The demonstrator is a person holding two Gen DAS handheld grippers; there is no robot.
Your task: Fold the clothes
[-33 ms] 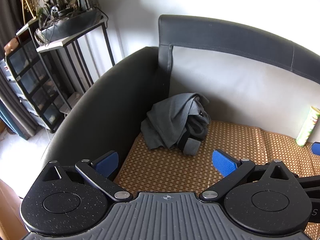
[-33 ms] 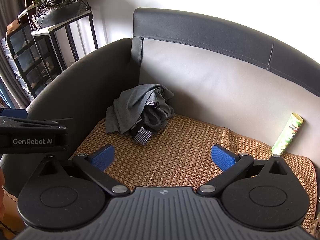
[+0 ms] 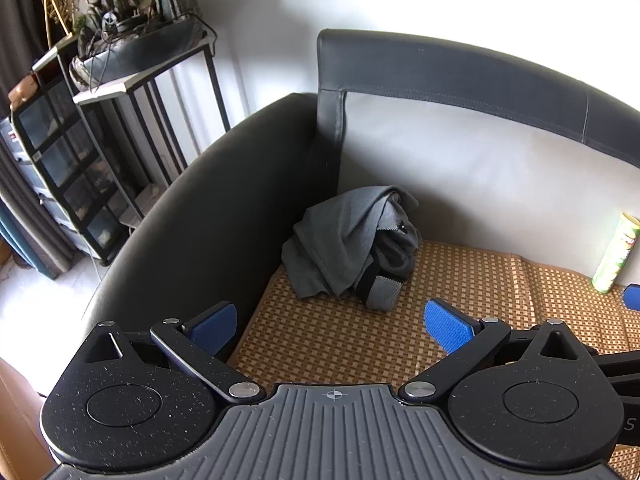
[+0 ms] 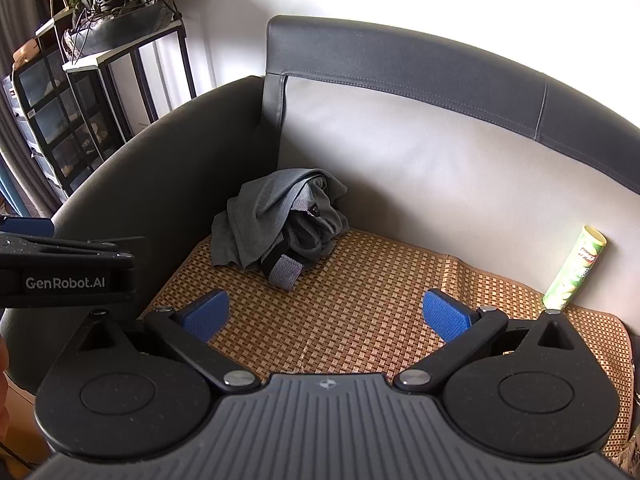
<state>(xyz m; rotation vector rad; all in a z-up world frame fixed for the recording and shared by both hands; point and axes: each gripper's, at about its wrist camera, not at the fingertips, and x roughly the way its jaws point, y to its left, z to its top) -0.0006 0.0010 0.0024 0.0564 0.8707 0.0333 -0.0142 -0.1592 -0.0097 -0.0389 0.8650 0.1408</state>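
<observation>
Nearest in each wrist view is the gripper's own black and grey body. The left gripper (image 3: 330,326) has its blue-padded fingers (image 3: 448,330) spread fully apart, released, with nothing between them; only the woven mat (image 3: 340,344) shows in the gap. The right gripper (image 4: 326,316) is in the same condition: fingers (image 4: 446,316) spread wide, released and empty. In the right wrist view, the side of the left gripper, printed with a white brand name, enters from the left edge above the sofa armrest (image 4: 160,184). Both grippers sit over the front part of the mat, clear of it and well apart from the clothing. The mat, brown and checker-woven, covers the sofa seat. Beyond the grippers, at the far left corner of the mat, lies the grey garment (image 3: 348,248), crumpled into a heap, unfolded, with a ribbed cuff or hem (image 3: 382,292) protruding at its front. The heap rests on the mat and leans into the corner where the dark armrest meets the pale sofa backrest (image 3: 480,184). At the far right edge of the mat, a green chip can (image 4: 576,268) stands tilted against the backrest, well apart from the garment. Behind the armrest, away from the mat, a black metal shelf rack (image 3: 132,132) carries a rockery planter (image 3: 136,28) on top.
</observation>
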